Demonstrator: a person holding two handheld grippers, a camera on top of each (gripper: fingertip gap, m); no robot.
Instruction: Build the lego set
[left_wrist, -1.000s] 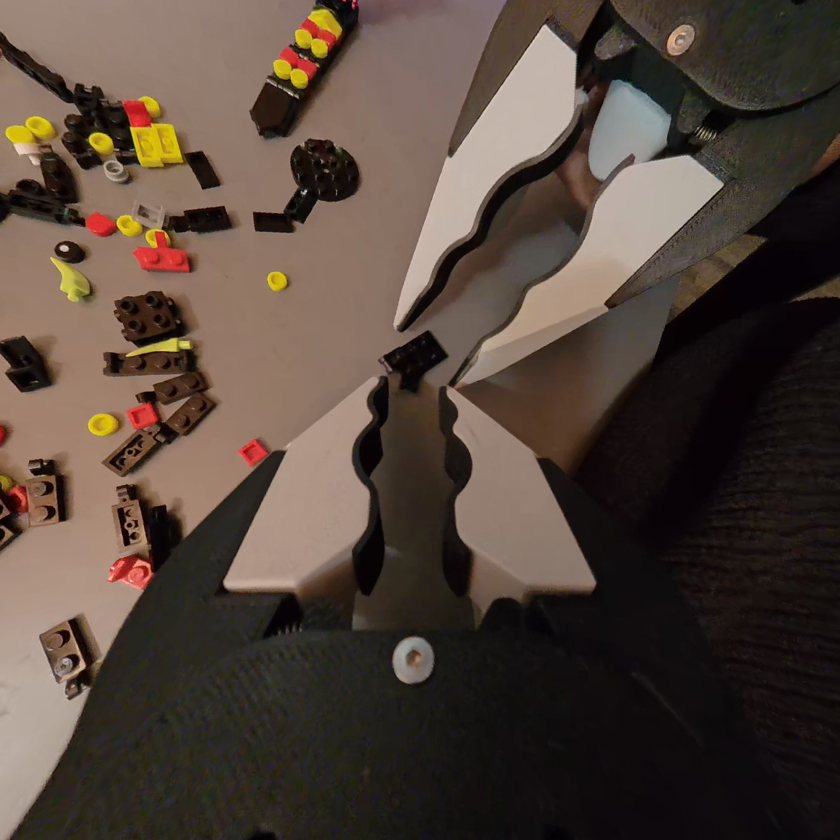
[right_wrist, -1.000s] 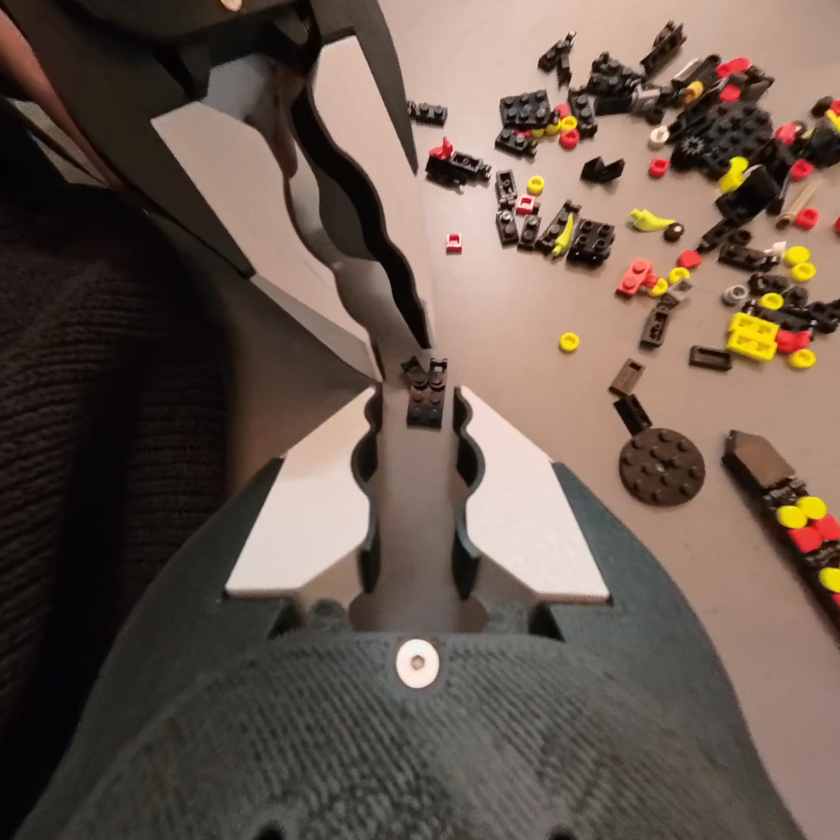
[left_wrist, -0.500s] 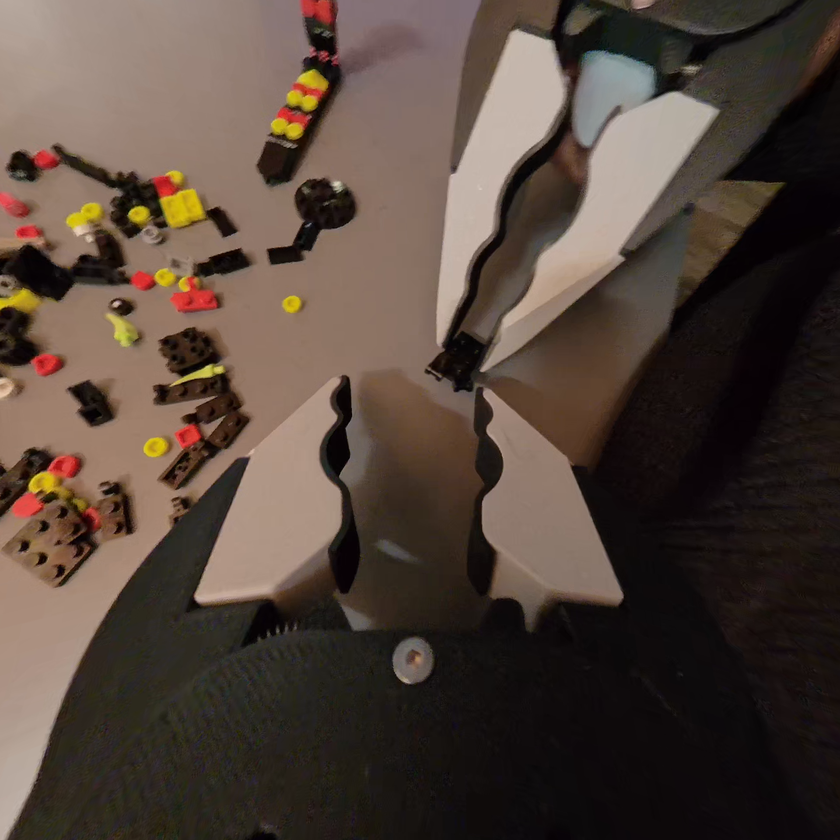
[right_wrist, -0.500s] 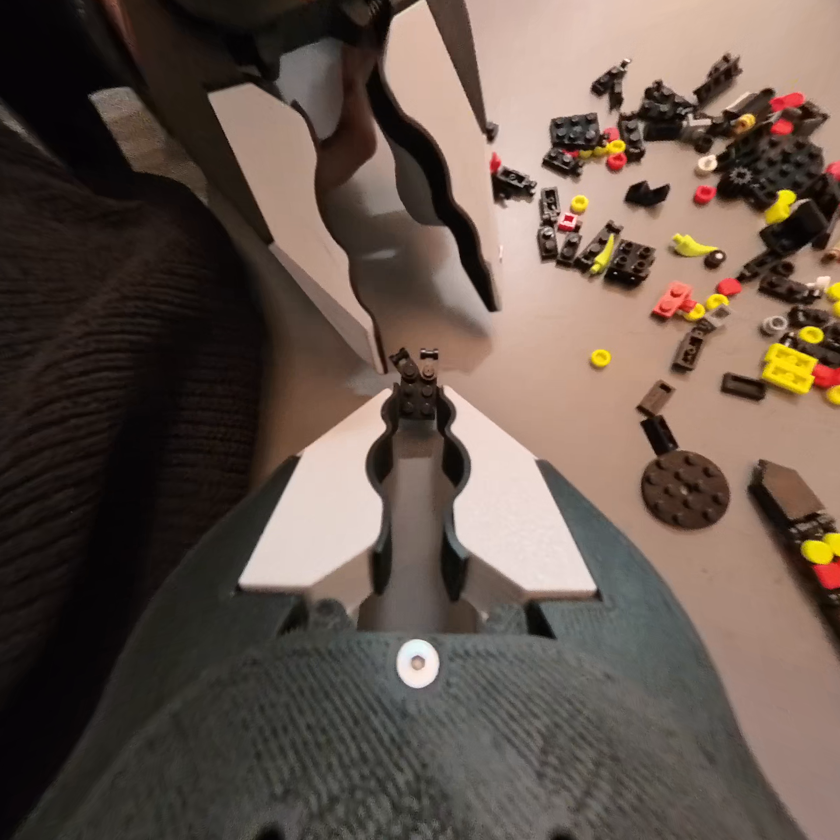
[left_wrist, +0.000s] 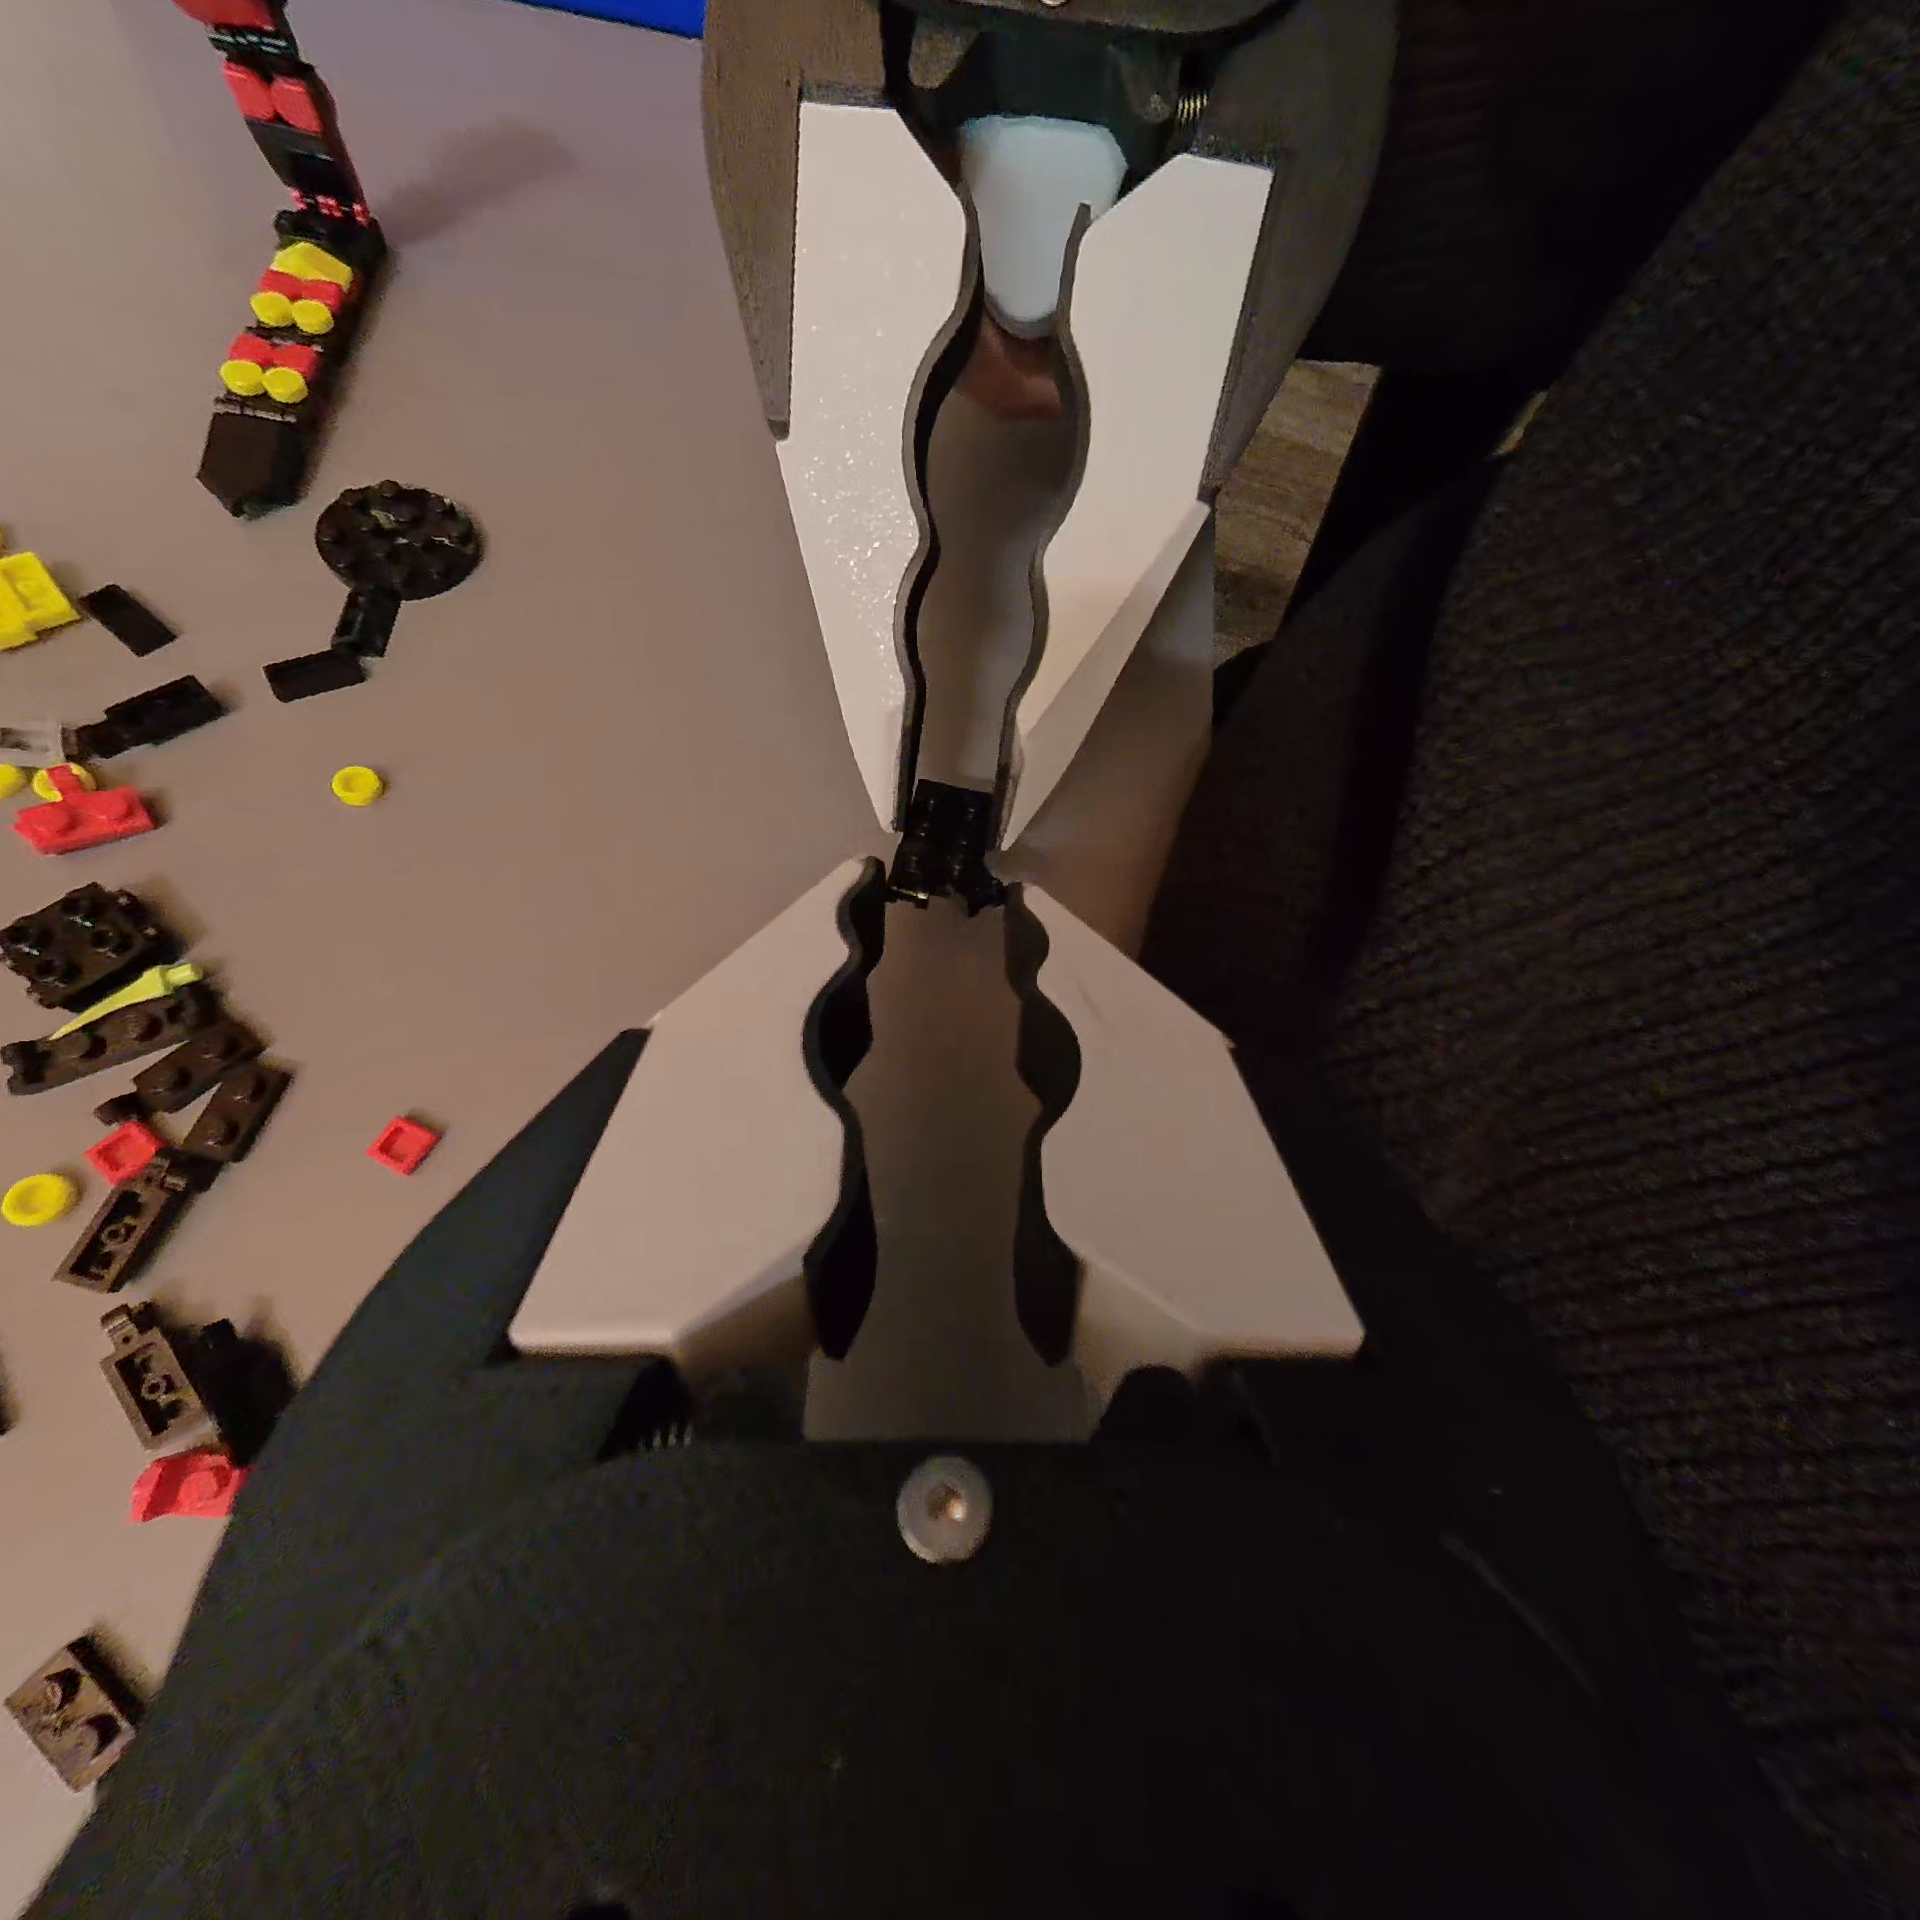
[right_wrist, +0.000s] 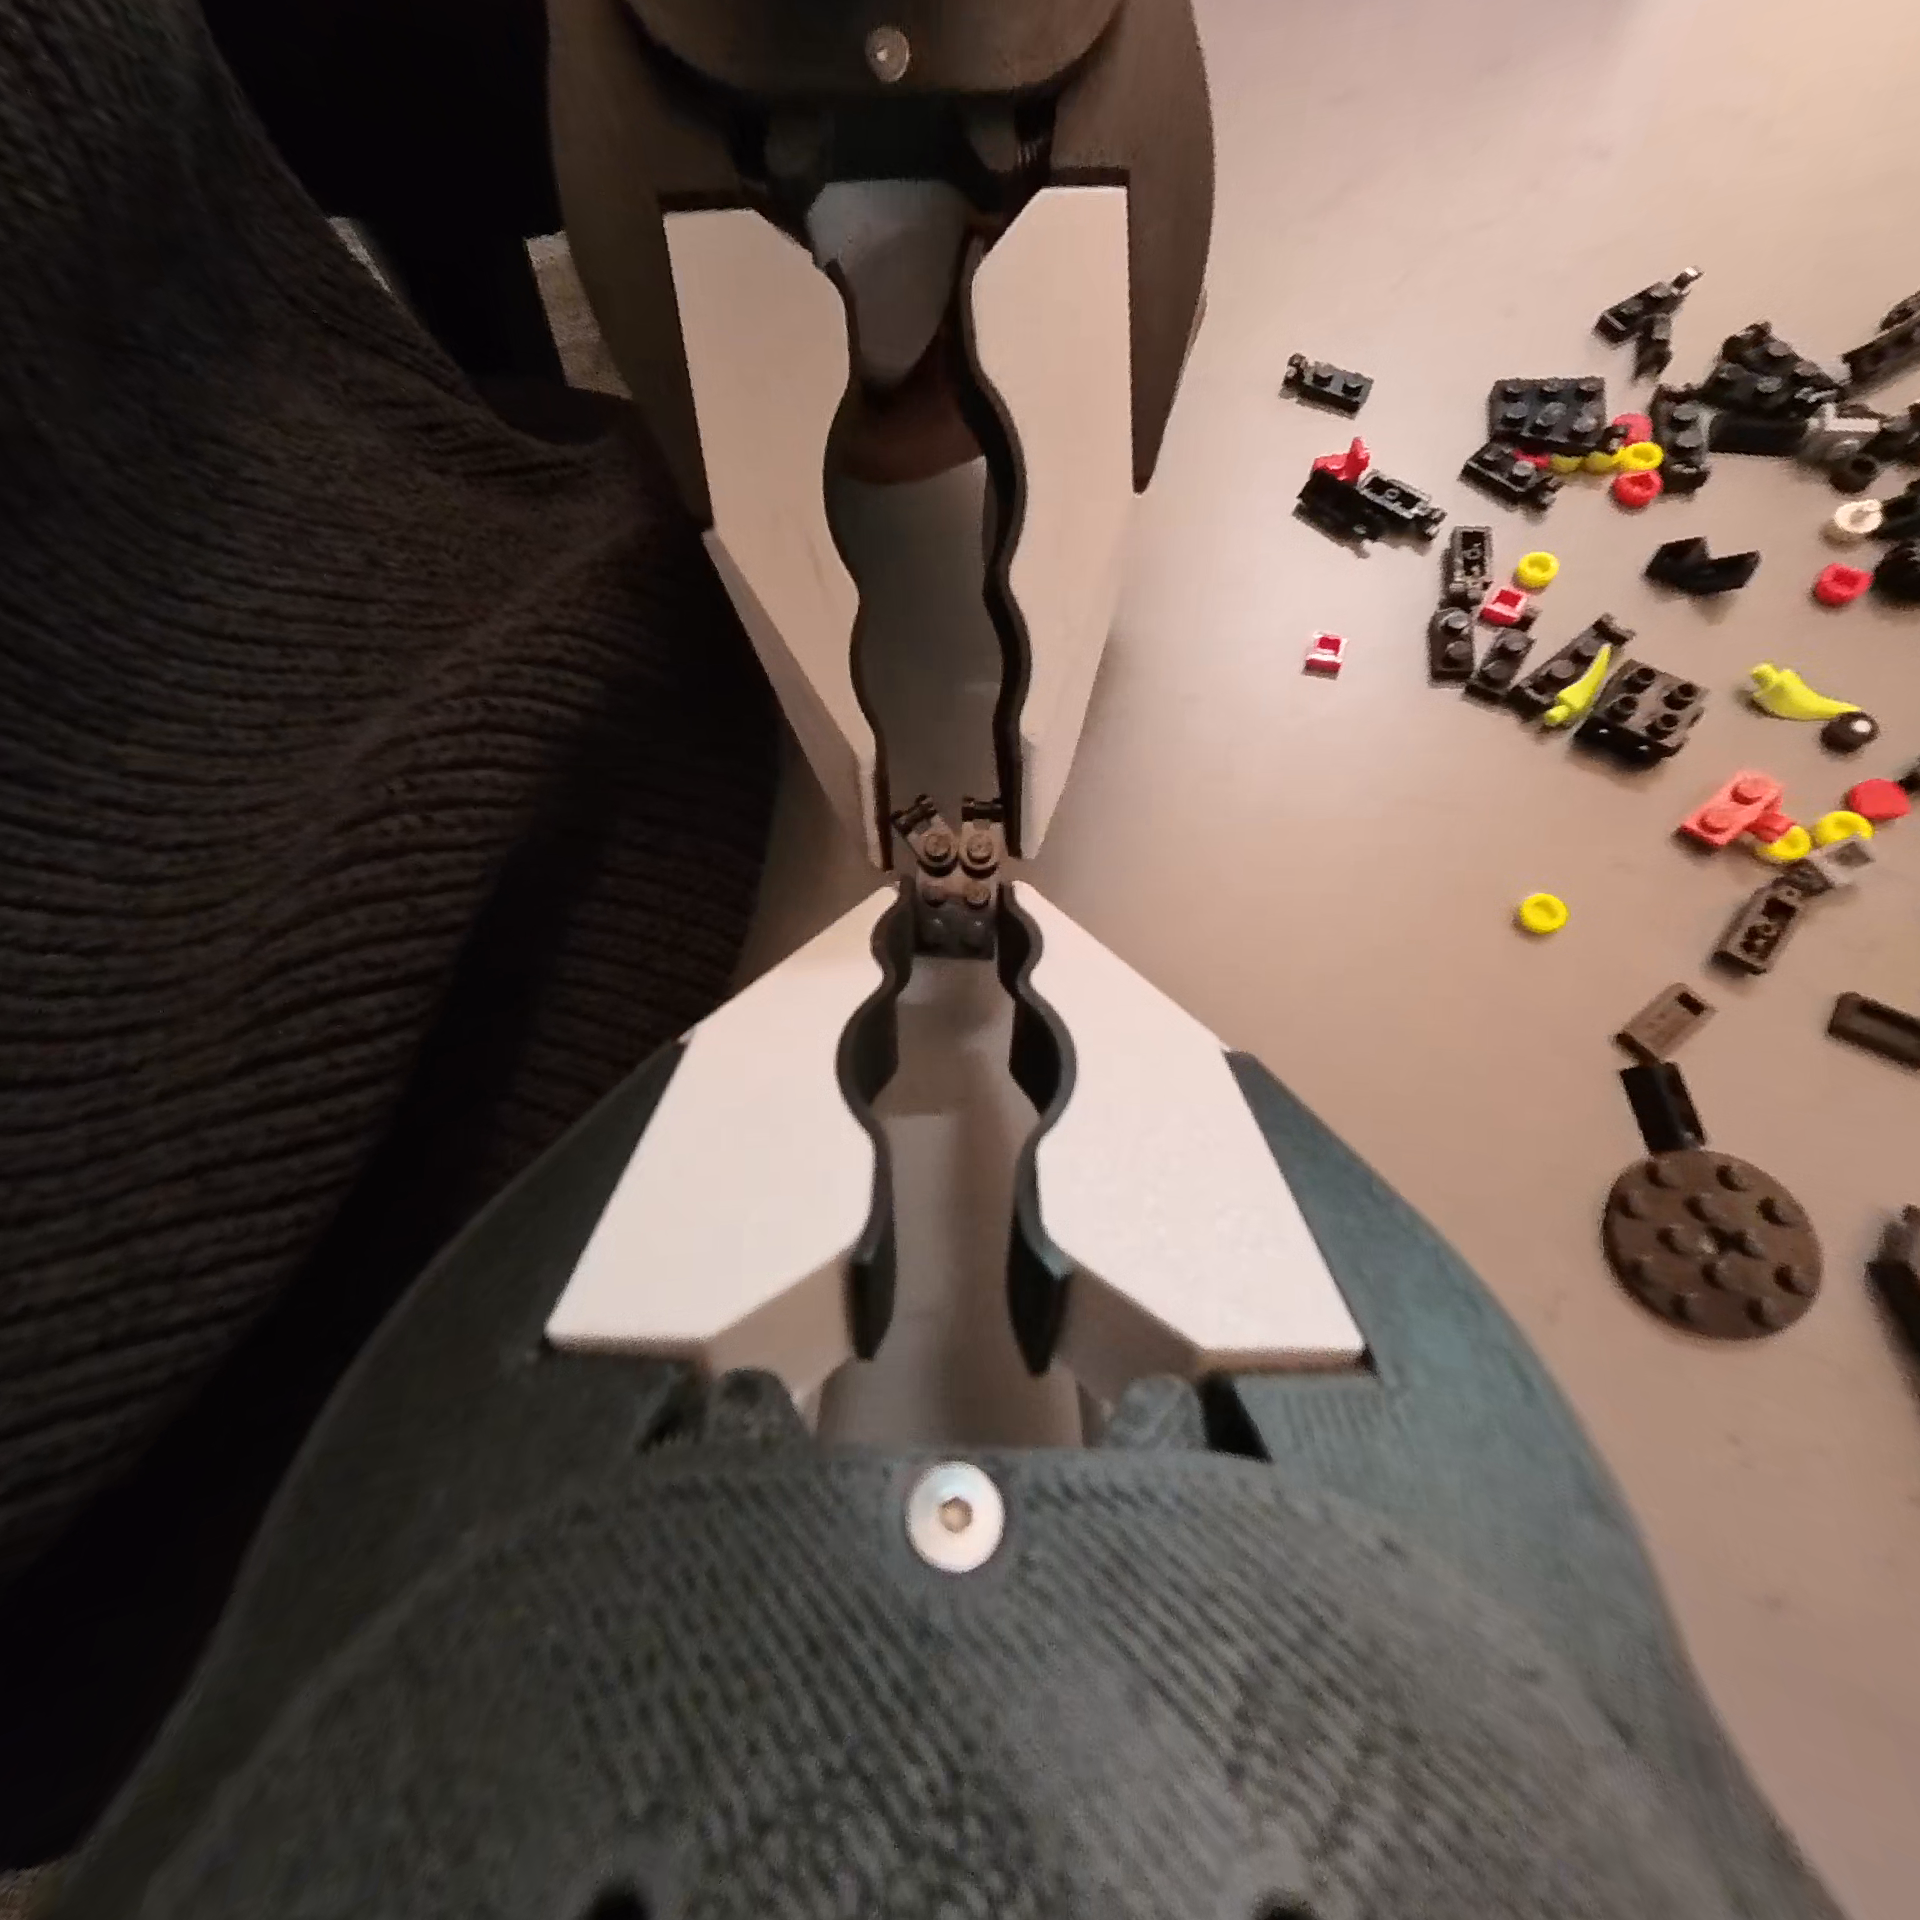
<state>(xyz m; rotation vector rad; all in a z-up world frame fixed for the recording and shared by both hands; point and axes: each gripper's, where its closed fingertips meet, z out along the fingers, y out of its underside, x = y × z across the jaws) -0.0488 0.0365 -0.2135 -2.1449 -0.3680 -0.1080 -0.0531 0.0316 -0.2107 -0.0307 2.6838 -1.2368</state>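
Black studded plate (right_wrist: 951, 894); white fingers (left_wrist: 717, 1164) with wavy black edges; grey bench (left_wrist: 582, 520); loose bricks (right_wrist: 1621, 665) in black, red, yellow and lime; dark ribbed knit sleeve (right_wrist: 312, 727).

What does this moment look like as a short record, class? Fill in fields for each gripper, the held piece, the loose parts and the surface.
right gripper: shut on the small black studded lego assembly
left gripper: tips at the assembly's clip end, fingers slightly apart; grip unclear
facing: grippers tip to tip
loose parts: flat round black studded plate, small yellow round stud, small red square tile
partial build: long black bar with red and yellow studs
surface: plain grey tabletop
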